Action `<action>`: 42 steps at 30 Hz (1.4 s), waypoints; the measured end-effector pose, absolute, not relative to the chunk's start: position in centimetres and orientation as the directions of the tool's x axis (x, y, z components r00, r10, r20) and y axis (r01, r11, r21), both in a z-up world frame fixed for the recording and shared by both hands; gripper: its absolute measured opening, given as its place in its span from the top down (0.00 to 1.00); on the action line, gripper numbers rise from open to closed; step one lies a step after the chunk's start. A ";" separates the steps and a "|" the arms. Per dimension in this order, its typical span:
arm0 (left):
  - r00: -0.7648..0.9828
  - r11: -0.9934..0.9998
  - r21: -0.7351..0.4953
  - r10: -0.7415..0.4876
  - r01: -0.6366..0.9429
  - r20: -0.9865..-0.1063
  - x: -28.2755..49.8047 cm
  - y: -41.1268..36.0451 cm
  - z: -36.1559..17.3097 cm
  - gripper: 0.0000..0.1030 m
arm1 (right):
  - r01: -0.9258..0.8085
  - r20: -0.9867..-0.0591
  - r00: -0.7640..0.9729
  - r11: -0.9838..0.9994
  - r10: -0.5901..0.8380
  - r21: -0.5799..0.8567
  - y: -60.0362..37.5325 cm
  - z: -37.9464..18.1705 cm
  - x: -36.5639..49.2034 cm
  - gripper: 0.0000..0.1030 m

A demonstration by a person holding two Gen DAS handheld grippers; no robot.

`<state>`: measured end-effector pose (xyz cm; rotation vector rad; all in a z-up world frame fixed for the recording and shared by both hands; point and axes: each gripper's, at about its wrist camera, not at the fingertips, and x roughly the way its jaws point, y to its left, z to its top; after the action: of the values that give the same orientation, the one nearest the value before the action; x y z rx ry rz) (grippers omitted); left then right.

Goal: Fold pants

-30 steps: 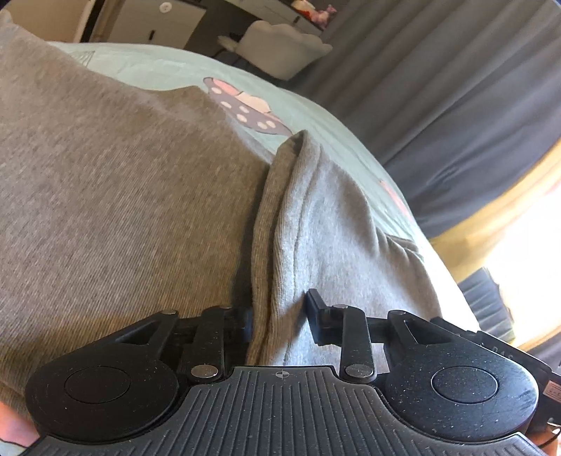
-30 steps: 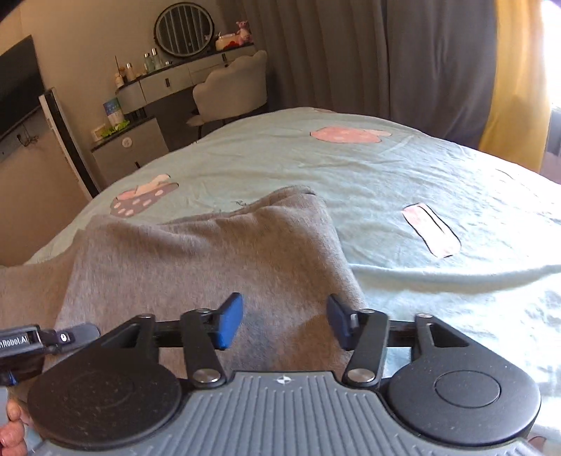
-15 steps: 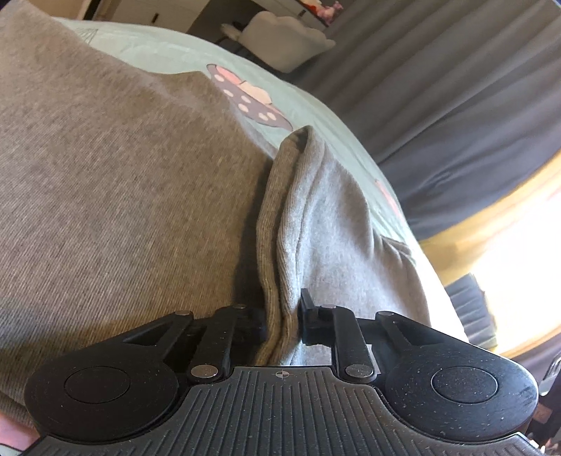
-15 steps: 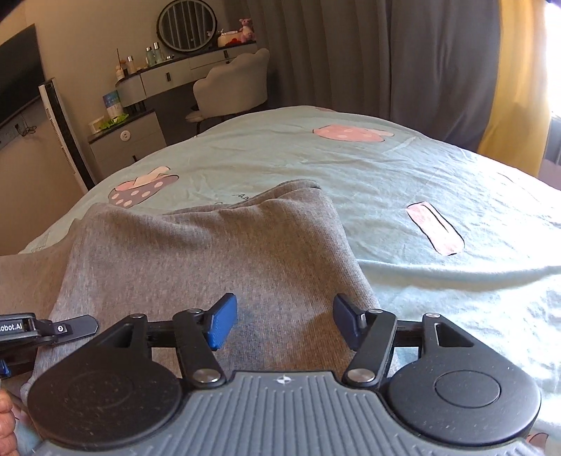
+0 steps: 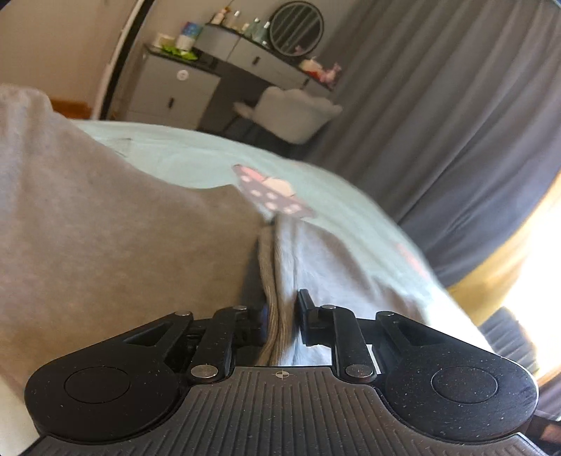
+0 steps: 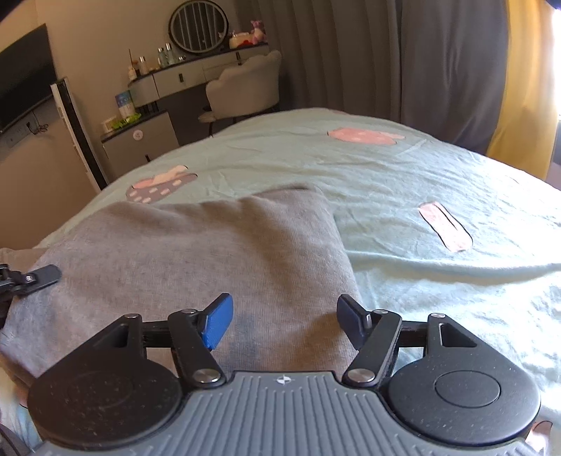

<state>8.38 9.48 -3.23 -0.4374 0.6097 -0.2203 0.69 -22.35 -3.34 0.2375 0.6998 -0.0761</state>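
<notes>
The grey pants (image 6: 217, 252) lie folded on the pale green bedsheet (image 6: 403, 168). In the left wrist view my left gripper (image 5: 282, 317) is shut on a folded edge of the pants (image 5: 277, 280), which stands up between the fingers and is lifted off the bed. More grey cloth (image 5: 105, 238) spreads to the left. My right gripper (image 6: 284, 321) is open and empty, hovering just above the near part of the pants. The left gripper's finger (image 6: 38, 277) shows at the far left of the right wrist view.
The bedsheet has pink mushroom prints (image 6: 157, 184). Beyond the bed stand a dresser with a round mirror (image 6: 198, 26), a light chair (image 6: 245, 87) and grey curtains (image 6: 385, 52). A yellow curtain (image 6: 526, 80) hangs at the right.
My left gripper closed on the pants' folded edge and has lifted and tilted up, bringing the room into view. My right gripper stayed open and moved slightly.
</notes>
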 end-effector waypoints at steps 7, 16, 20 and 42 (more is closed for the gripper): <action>0.809 0.873 -0.487 -0.275 -0.017 -0.520 8.6 10.4 -3.5 0.59 | 0.156 -0.666 0.746 0.976 -0.015 0.154 -22.1 -4.0 1.2 0.32; 0.718 0.875 -0.483 -0.324 -0.020 -0.616 9.5 9.8 -5.2 0.22 | 0.136 -0.668 0.744 0.982 -0.012 0.133 -21.7 -4.0 1.3 0.23; 0.746 0.822 -0.562 -0.317 -0.091 -0.586 8.3 12.6 -4.0 0.22 | 0.129 -0.669 0.743 0.983 -0.009 0.131 -21.6 -4.0 1.4 0.21; 0.842 0.444 -0.803 -0.171 -0.397 -0.511 4.1 34.8 -7.2 0.18 | 0.158 -0.655 0.756 0.963 0.026 0.221 -22.8 -3.9 1.3 0.14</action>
<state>4.10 34.81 -7.24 -1.1193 0.5826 0.1503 1.32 -22.79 -3.94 0.2711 0.7130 -0.0725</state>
